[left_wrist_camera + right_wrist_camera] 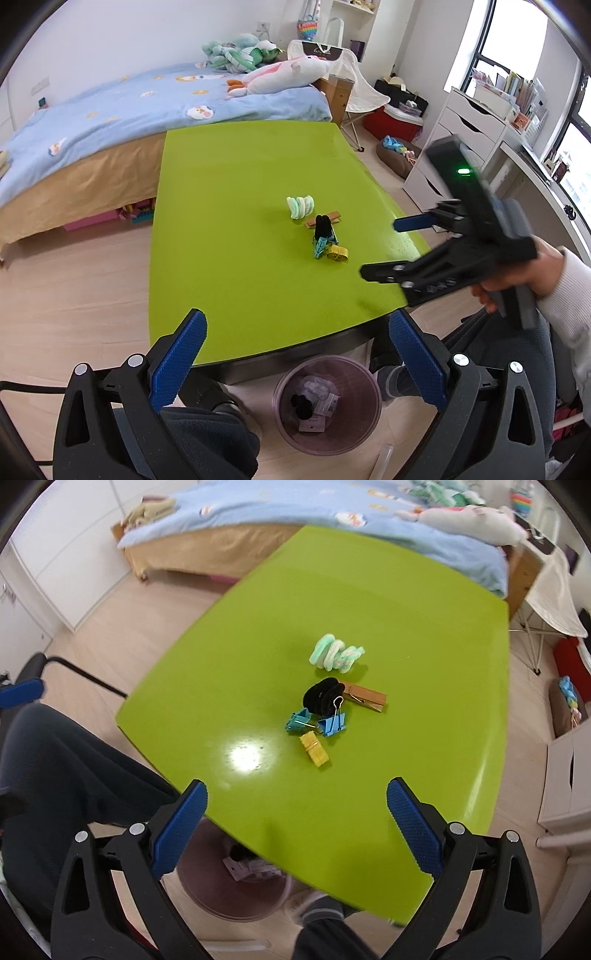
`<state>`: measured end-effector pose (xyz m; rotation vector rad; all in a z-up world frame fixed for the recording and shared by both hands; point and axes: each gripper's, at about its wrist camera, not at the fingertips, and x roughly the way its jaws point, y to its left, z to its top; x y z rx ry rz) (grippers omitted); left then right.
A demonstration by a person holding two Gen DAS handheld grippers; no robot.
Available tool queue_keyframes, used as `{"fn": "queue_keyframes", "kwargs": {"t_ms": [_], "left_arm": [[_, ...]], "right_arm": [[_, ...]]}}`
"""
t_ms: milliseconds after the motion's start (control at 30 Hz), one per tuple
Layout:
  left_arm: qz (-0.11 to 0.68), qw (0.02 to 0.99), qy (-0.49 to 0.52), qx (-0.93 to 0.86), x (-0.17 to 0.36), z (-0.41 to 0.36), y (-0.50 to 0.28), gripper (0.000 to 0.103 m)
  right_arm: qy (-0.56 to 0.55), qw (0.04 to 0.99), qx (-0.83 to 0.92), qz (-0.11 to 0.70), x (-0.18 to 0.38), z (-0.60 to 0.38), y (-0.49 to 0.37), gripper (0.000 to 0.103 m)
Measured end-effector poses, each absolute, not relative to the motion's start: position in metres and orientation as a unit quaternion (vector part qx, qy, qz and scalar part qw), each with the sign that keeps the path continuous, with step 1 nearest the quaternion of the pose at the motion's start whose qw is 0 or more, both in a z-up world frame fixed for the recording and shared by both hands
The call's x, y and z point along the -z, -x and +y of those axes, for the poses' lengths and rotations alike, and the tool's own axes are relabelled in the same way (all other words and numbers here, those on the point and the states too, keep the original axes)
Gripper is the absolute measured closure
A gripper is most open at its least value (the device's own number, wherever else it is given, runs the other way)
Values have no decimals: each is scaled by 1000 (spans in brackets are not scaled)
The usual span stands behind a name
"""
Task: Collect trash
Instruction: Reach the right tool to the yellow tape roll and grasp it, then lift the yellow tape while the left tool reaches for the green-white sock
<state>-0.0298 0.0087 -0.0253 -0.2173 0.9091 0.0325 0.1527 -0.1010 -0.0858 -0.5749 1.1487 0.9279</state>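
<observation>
Your left gripper (297,354) is spread wide, nothing between its blue pads (177,363). It hangs off the near edge of the green table (236,229), above the floor. Directly below it stands the pink trash bin (364,432), partly tucked under the table's near edge. The bin holds a black clump (302,405) and some white paper scraps (319,417).

Your right gripper (295,814) is also wide and holds nothing. It sits over the table's near edge, fingers pointed at the pile; in the left wrist view it shows at the right of the table, held in your right hand (524,273).

The remaining items are clustered near the middle of the table. Farthest is a mint-and-white foam piece (336,653), slightly apart from the rest. Nearer lies a black fuzzy item (323,698), touching a brown wooden clothespin (365,696) on its right. Just in front of it are a teal binder clip (297,722) and a blue binder clip (334,723), side by side. A yellow binder clip (316,753) lies nearest to you, just beside the blue one.

A bed with a blue blanket (110,110) stands beyond the far side of the table, plush toys (280,74) on it. White drawers (458,136) stand far right.
</observation>
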Motion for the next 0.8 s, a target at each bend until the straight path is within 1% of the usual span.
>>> {"fn": "queue_keyframes", "kwargs": {"t_ms": [100, 167, 233, 267, 433, 467, 667, 733, 800], "left_arm": [[439, 892, 108, -18, 26, 12, 29, 8], [440, 891, 110, -19, 27, 14, 30, 8], [441, 890, 113, -22, 28, 16, 30, 8], [443, 889, 115, -22, 29, 17, 29, 8], [444, 888, 120, -23, 31, 20, 28, 8], [444, 887, 121, -23, 31, 20, 28, 8], [446, 886, 123, -22, 32, 23, 25, 8], [447, 886, 124, -22, 33, 23, 25, 8], [448, 885, 124, -21, 33, 23, 23, 8]], "right_arm": [[271, 689, -419, 525, 99, -92, -163, 7], [281, 683, -422, 525, 105, -86, -166, 11], [297, 675, -422, 527, 112, -80, -168, 23], [304, 671, -421, 529, 116, -78, -170, 26], [323, 660, -419, 534, 126, -69, -177, 45], [325, 658, -419, 535, 128, -68, -179, 47], [331, 652, -420, 537, 135, -63, -181, 69], [334, 652, -418, 537, 136, -63, -180, 84], [334, 653, -417, 536, 136, -64, -180, 86]]}}
